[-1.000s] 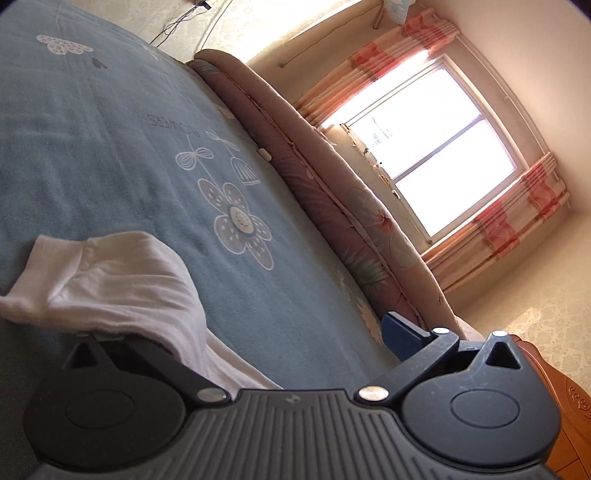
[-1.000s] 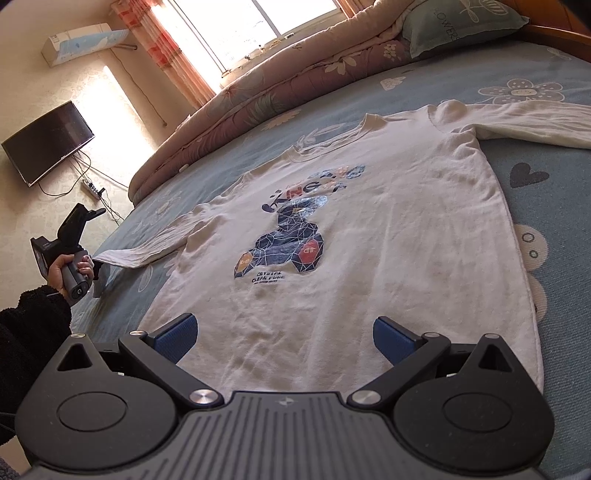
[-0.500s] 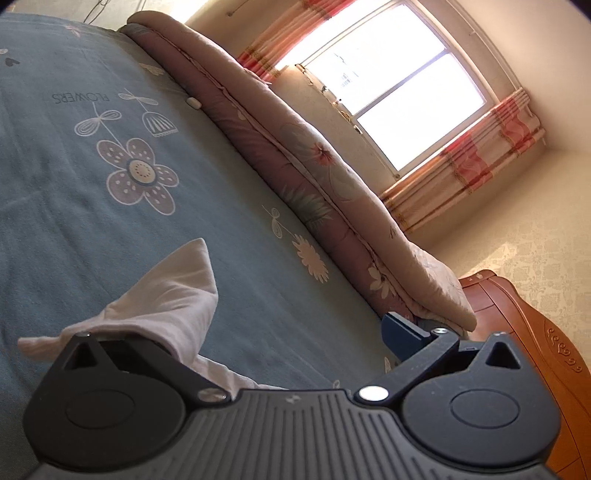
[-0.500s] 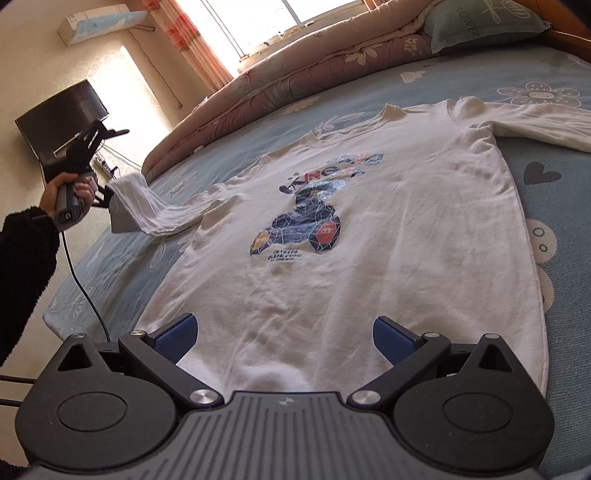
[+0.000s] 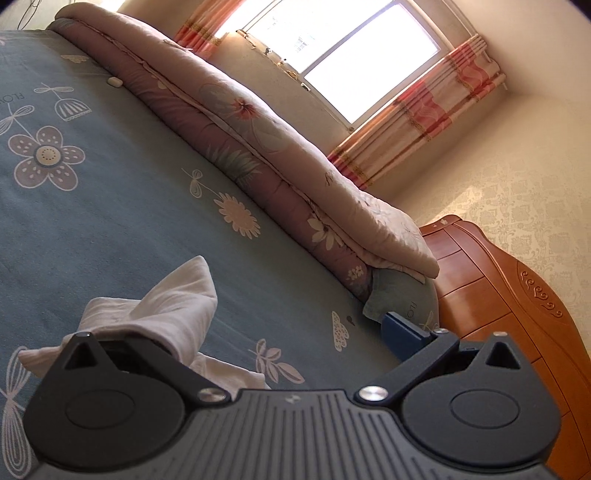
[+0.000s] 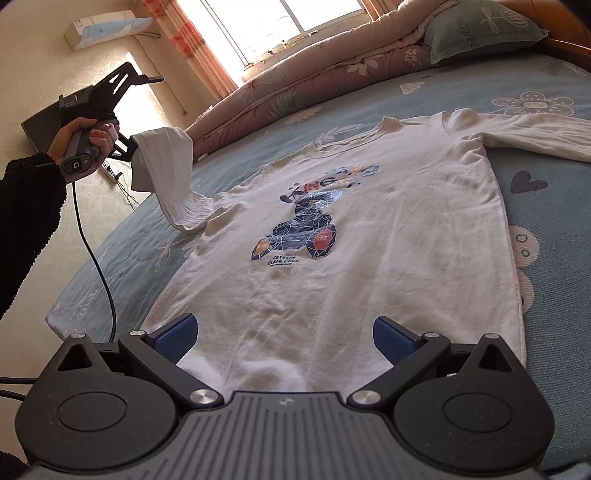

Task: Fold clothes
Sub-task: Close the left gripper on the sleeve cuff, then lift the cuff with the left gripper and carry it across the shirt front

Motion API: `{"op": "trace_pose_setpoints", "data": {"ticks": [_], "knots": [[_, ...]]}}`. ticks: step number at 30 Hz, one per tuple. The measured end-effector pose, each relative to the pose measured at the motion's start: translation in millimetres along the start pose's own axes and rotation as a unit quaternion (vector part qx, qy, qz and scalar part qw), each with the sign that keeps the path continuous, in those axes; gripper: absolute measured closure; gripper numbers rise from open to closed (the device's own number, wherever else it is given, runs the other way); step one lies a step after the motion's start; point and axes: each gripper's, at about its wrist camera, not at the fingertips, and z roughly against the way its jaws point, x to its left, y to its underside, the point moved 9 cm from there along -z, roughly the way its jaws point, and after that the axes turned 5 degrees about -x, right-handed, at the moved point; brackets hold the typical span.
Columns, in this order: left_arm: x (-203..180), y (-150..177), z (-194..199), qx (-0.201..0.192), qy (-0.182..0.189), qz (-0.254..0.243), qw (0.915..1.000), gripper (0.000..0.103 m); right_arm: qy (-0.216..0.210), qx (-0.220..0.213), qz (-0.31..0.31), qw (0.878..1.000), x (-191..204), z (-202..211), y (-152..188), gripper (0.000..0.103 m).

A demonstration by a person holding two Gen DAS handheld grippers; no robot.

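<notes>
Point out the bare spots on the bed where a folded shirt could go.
Free: blue floral bedsheet between the white long-sleeved shirt and the rolled pink quilt; also right of the shirt's hem. Crowded: the centre, under the shirt, and the left, where the left hand-held gripper lifts a sleeve.

Bright daylight pours through a wide window [image 5: 343, 55] hung with pink and orange striped curtains [image 5: 417, 125]. The walls [image 5: 524, 199] are cream with a faint pattern. A wooden headboard [image 5: 517, 295] stands at one end of the bed, whose blue sheet [image 5: 110, 206] carries pale flowers. A rolled floral quilt [image 5: 258, 147] lies under the window, beside a pillow [image 6: 476, 29]. High on the wall sits what looks like an air conditioner [image 6: 110, 29].
</notes>
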Motion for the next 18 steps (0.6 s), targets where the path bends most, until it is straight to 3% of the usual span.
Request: {"op": "trace_pose_setpoints", "data": {"ticks": [18], "knots": [[-108.3,54.5,-39.0,0.047,0.053,-0.048,0.9964,0.001,-0.022,-0.02,-0.016,0.999,-6.5,15.7,-3.0,0.0]]}}
